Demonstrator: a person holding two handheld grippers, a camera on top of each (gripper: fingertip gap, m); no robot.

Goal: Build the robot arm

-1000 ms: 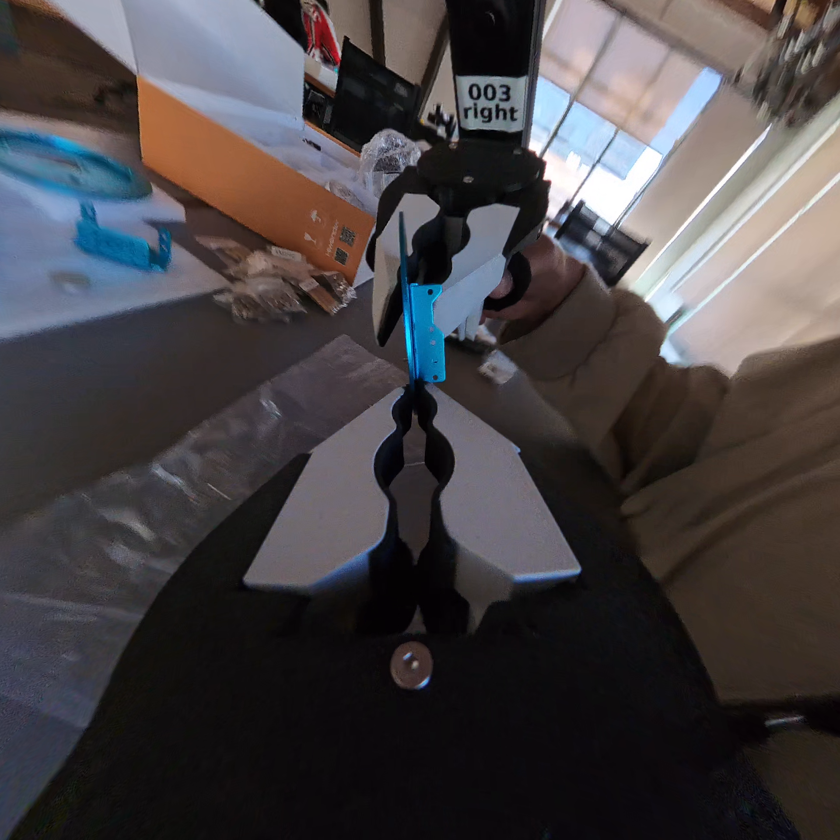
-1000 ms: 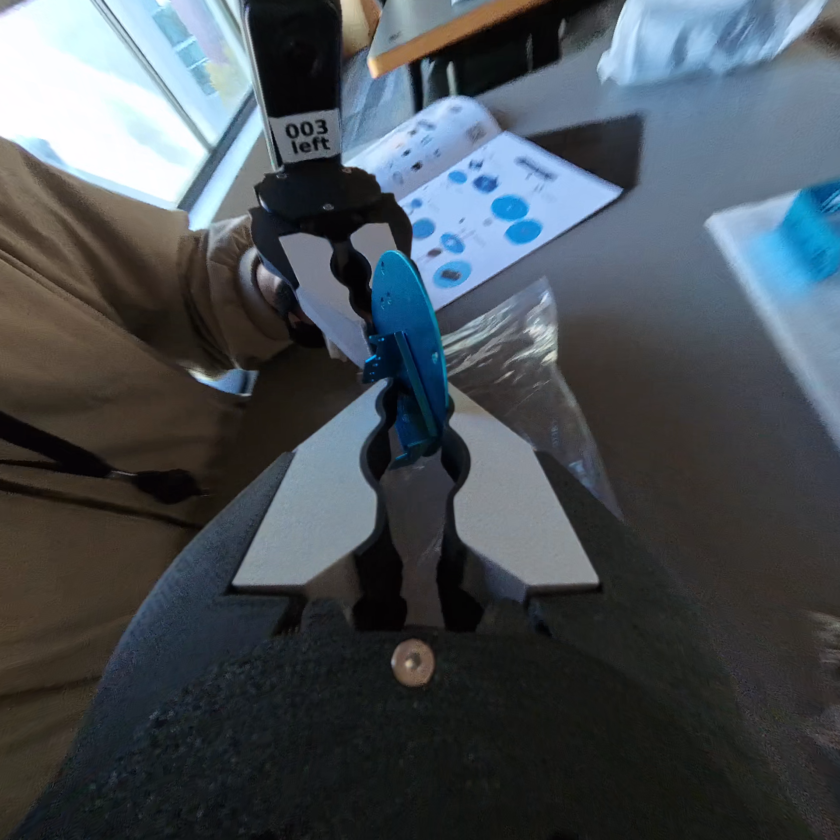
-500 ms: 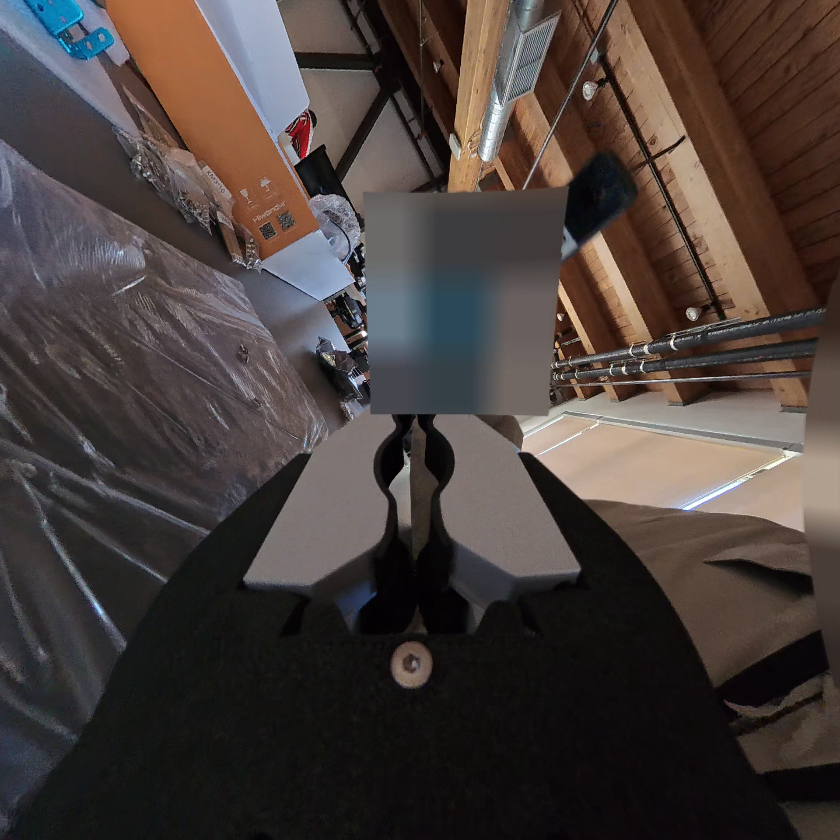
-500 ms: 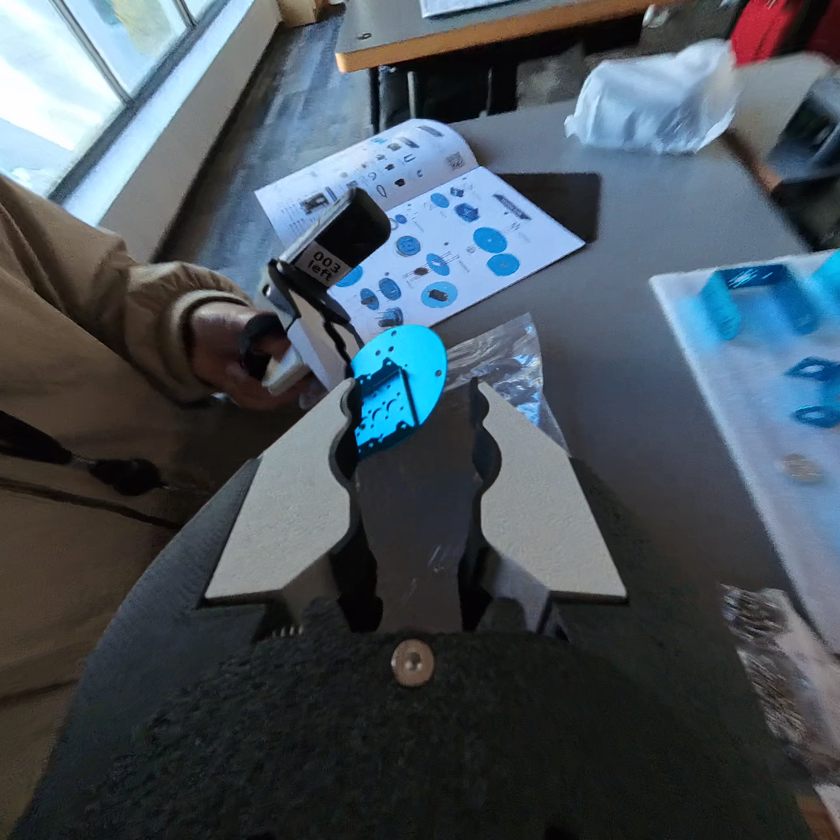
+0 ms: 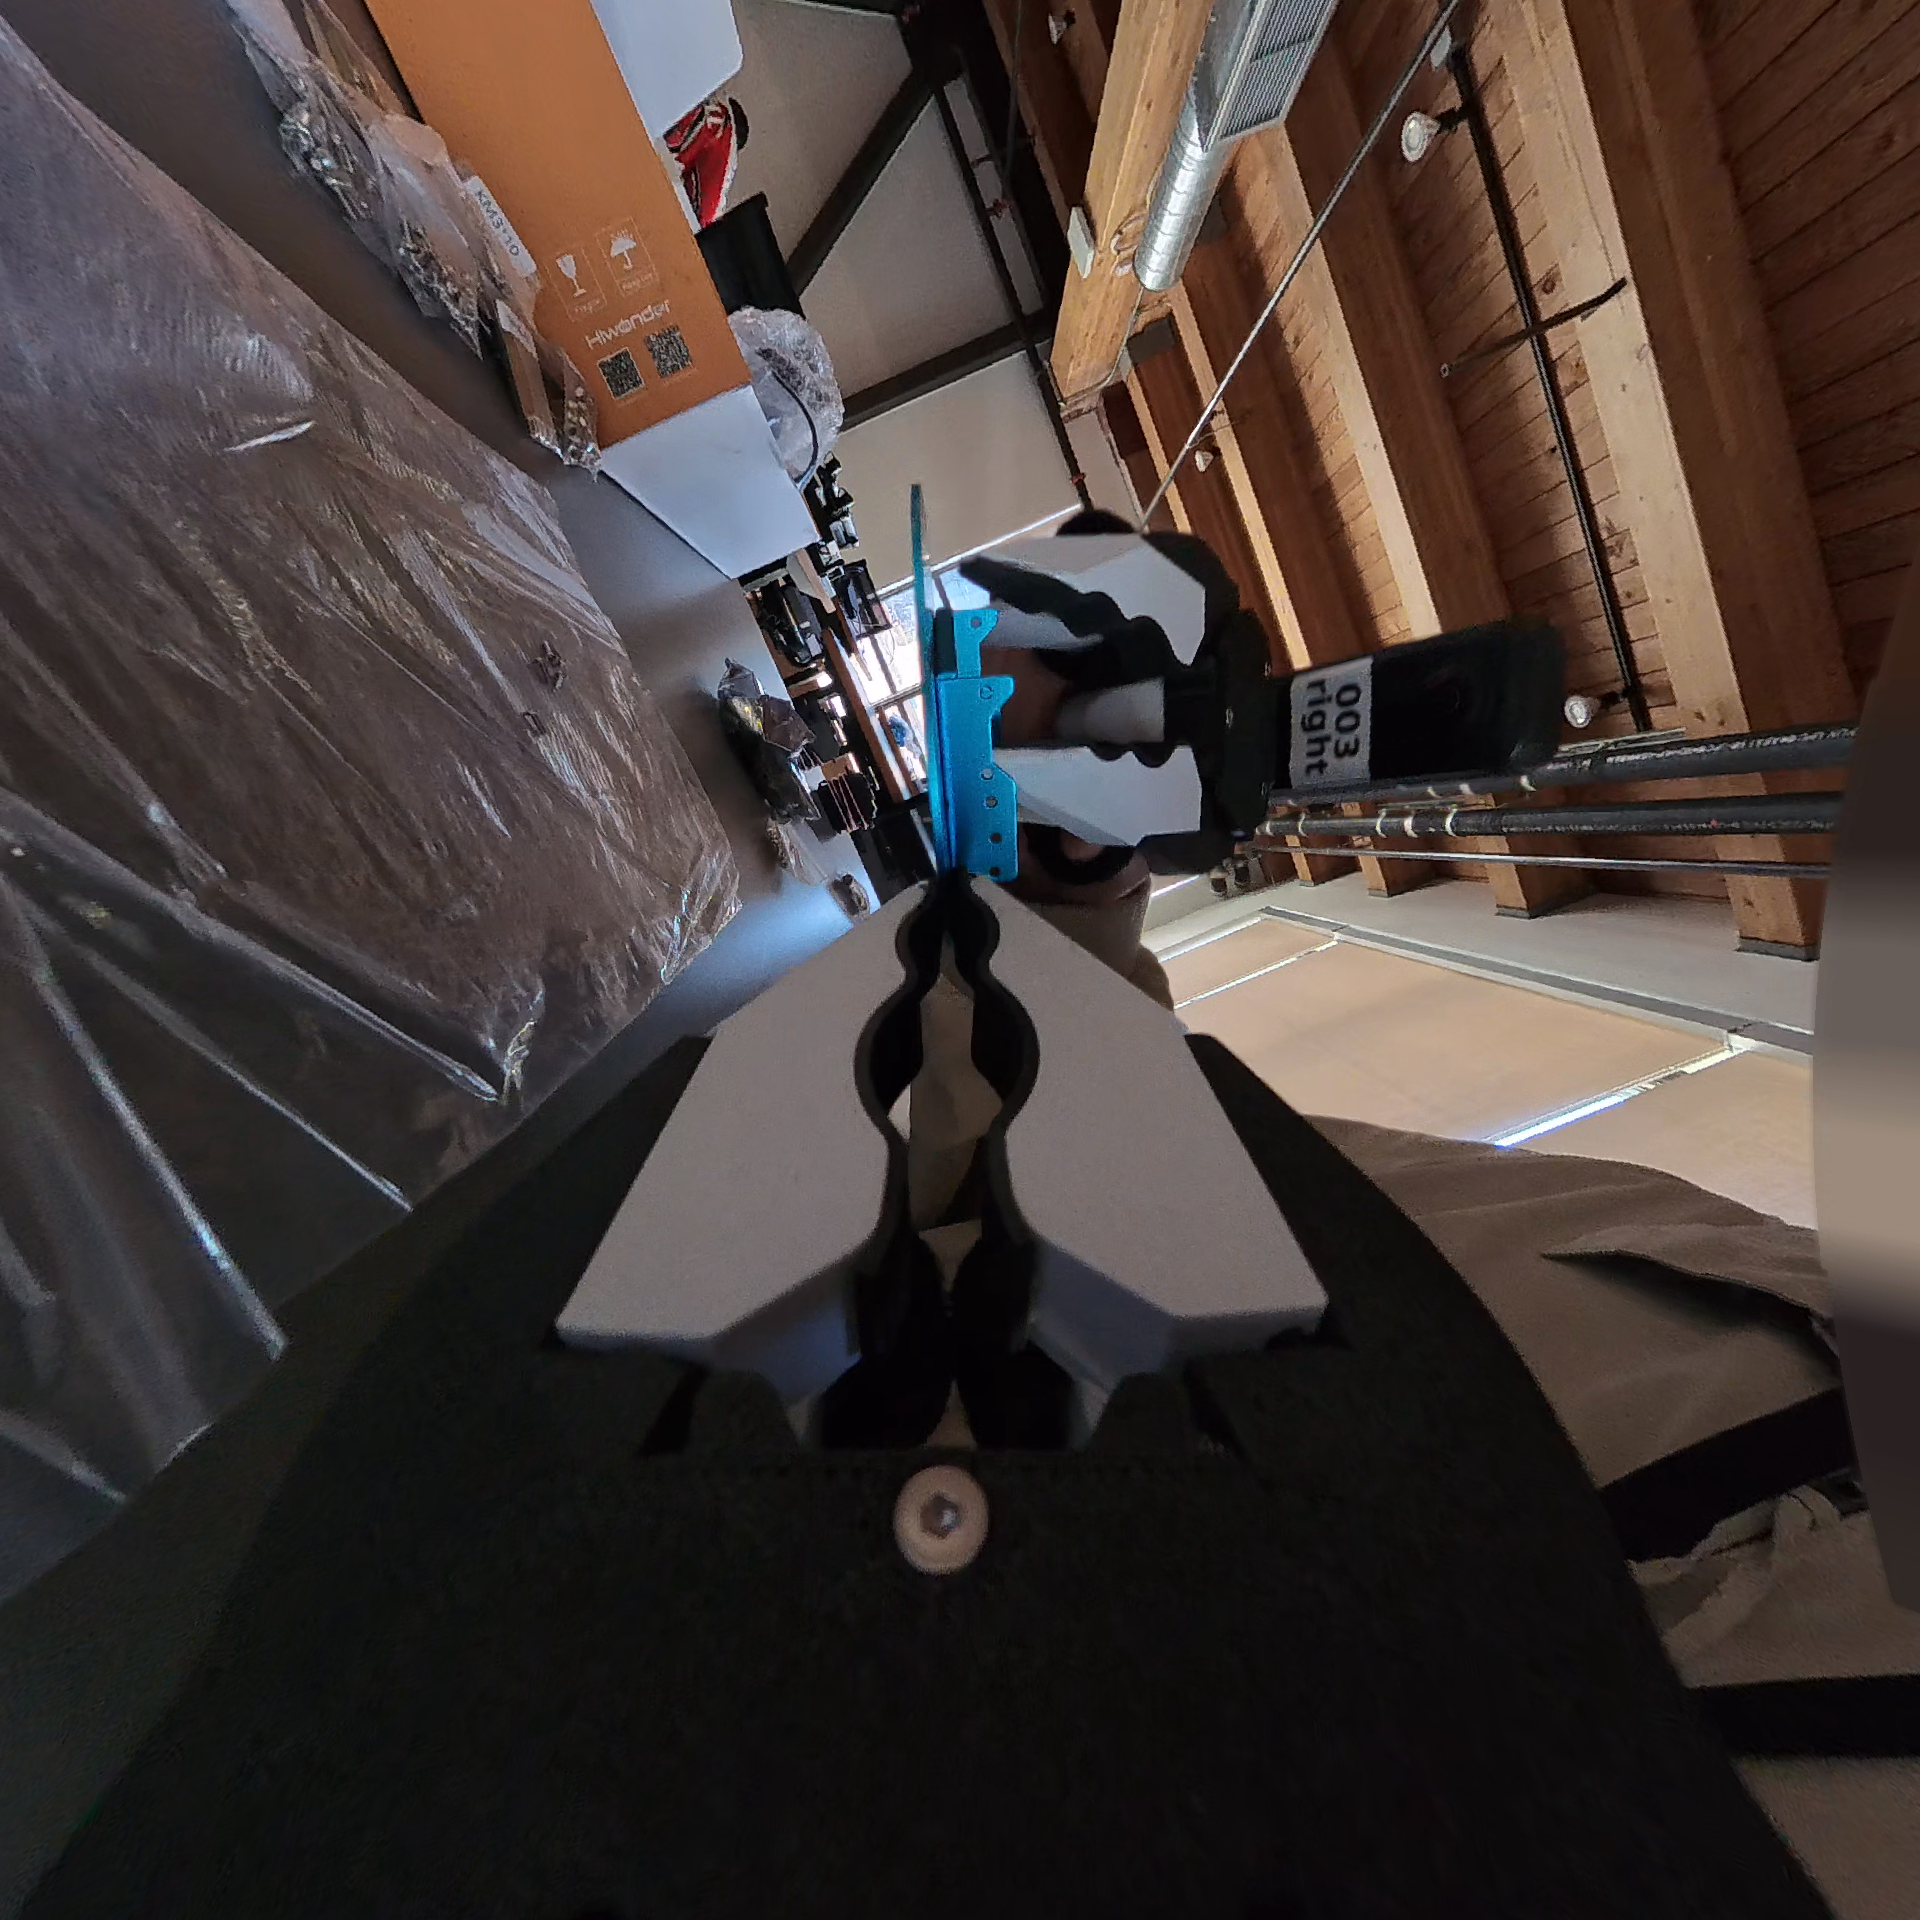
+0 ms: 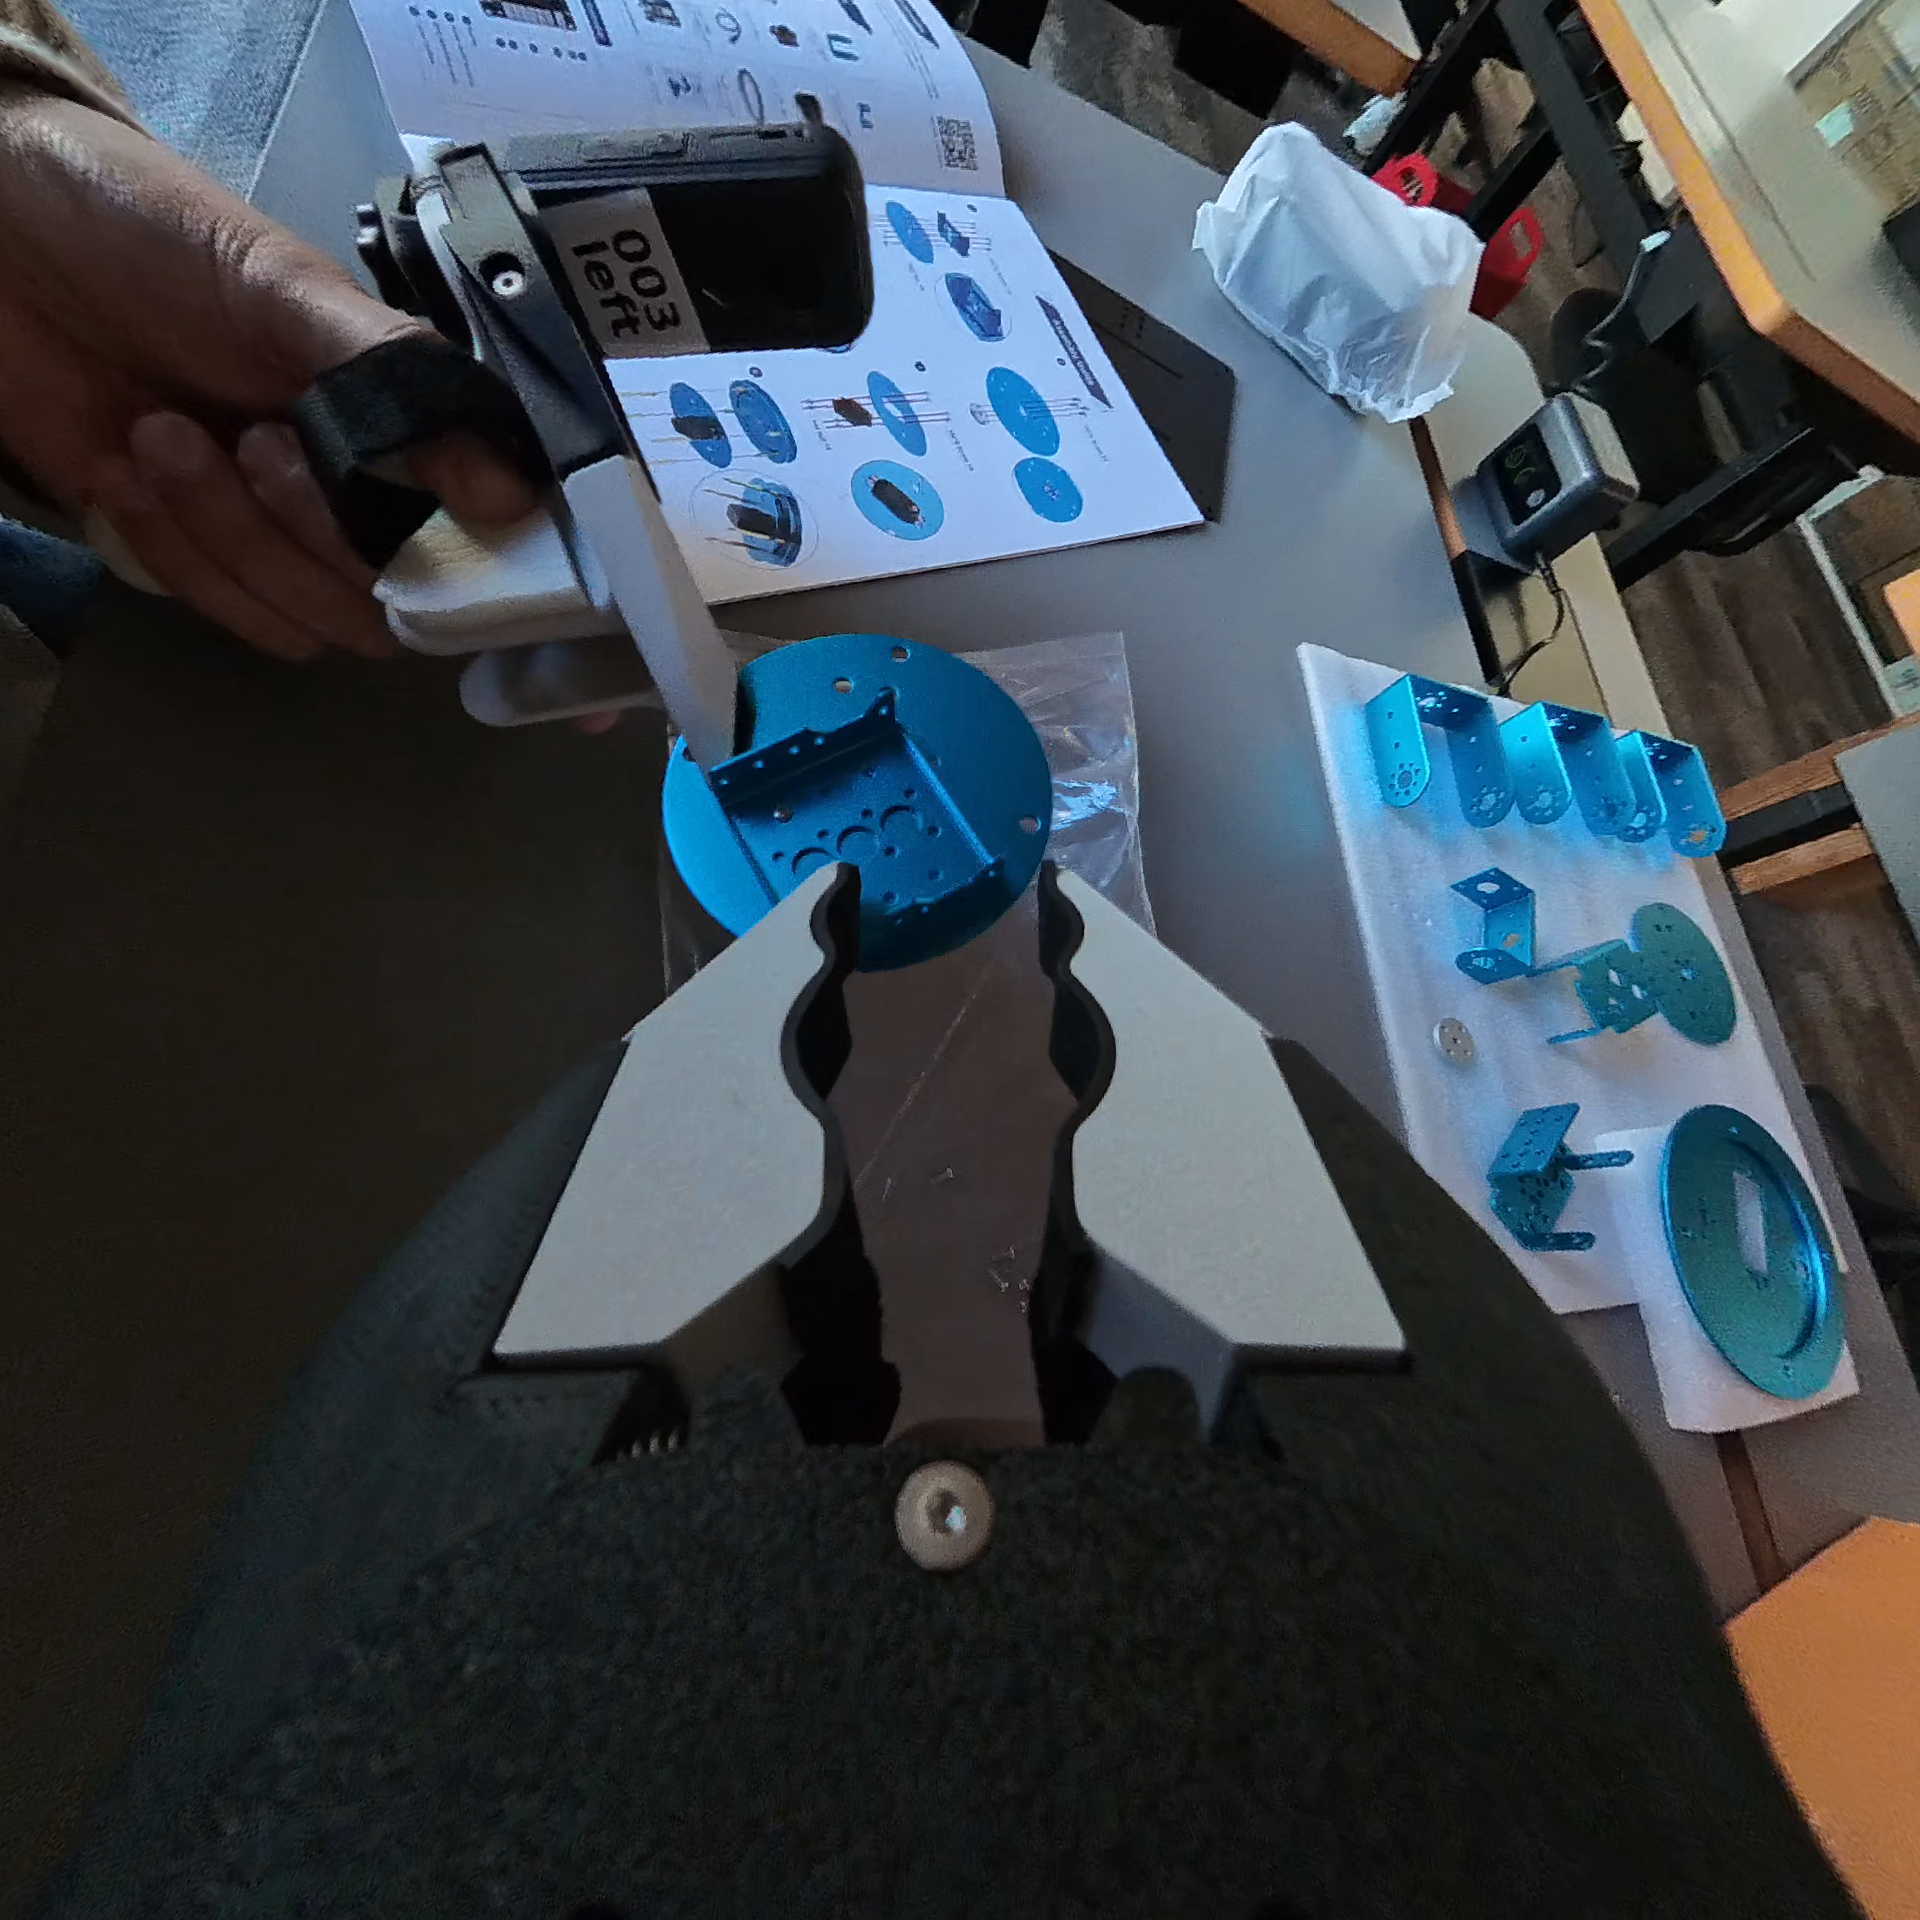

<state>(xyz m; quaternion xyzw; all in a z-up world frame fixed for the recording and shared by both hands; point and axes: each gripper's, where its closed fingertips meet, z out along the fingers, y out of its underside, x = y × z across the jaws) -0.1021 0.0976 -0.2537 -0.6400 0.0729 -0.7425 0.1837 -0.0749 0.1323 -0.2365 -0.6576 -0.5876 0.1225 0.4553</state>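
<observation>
My left gripper (image 5: 951, 891) is shut on the rim of a blue metal disc with a U-shaped bracket on its face (image 5: 966, 769). In the right wrist view the disc (image 6: 862, 800) faces the camera, held above a clear plastic bag (image 6: 1081, 748), with the left gripper (image 6: 712, 753) pinching its left rim. My right gripper (image 6: 945, 883) is open and empty, its fingertips just short of the disc's near rim. In the left wrist view the right gripper (image 5: 987, 675) stands open beside the bracket.
An open instruction booklet (image 6: 883, 395) lies behind the disc. A white foam sheet (image 6: 1351, 935) at the right carries several blue brackets and a blue ring (image 6: 1745, 1257). A white bag (image 6: 1340, 270) lies at the back. An orange box (image 5: 582, 208) and screw bags (image 5: 416, 208) stand farther along the table. Some 5 cm of space lies between my two pairs of fingers.
My right gripper has let go of the disc, opened and pulled back. My left gripper kept hold and turned the disc so its bracket side faces the right camera.
</observation>
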